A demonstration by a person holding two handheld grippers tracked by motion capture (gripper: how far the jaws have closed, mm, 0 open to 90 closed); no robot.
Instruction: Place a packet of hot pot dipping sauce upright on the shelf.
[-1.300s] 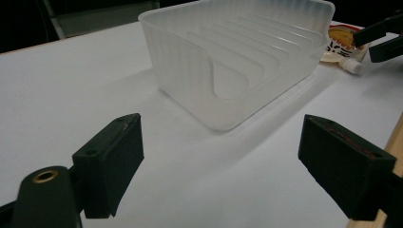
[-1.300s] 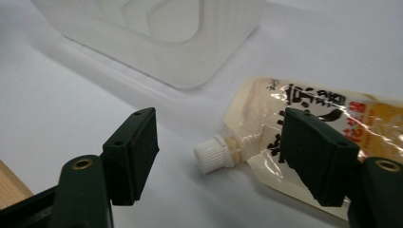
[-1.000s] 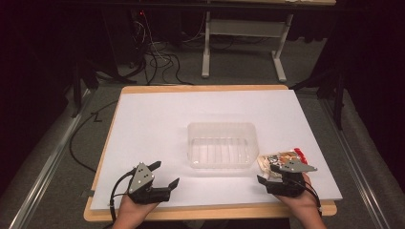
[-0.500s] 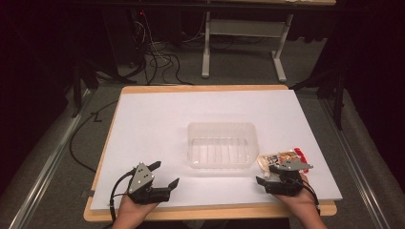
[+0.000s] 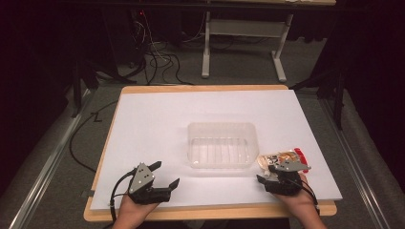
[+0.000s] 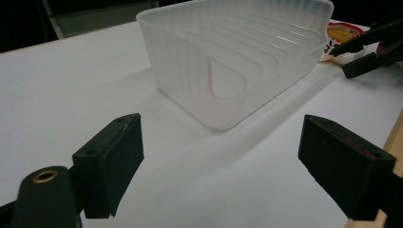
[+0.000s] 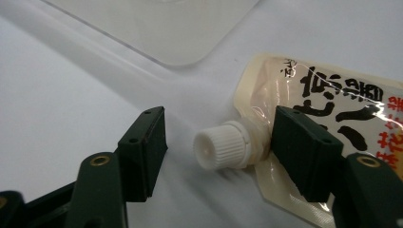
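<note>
Now the surface (image 5: 157, 119) w/ clear tray (image 5: 220, 144) mid: right tongs (image 7: 216, 142) have crept back toward the person, jaws apart astride the pouch (image 7: 332, 109) cap (image 7: 222, 144), beside the tray. Grab looks imminent. Left tongs (image 6: 228, 166) idle, agape.

Overhead view; two close tabletop views

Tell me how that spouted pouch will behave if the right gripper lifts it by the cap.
The pouch looks like thin glossy film, so it would probably sag and swing below the cap. The ridged cap looks rigid and should give the open right gripper a firmer hold than the slick film. Lying flat, it seems unlikely to roll.
</note>
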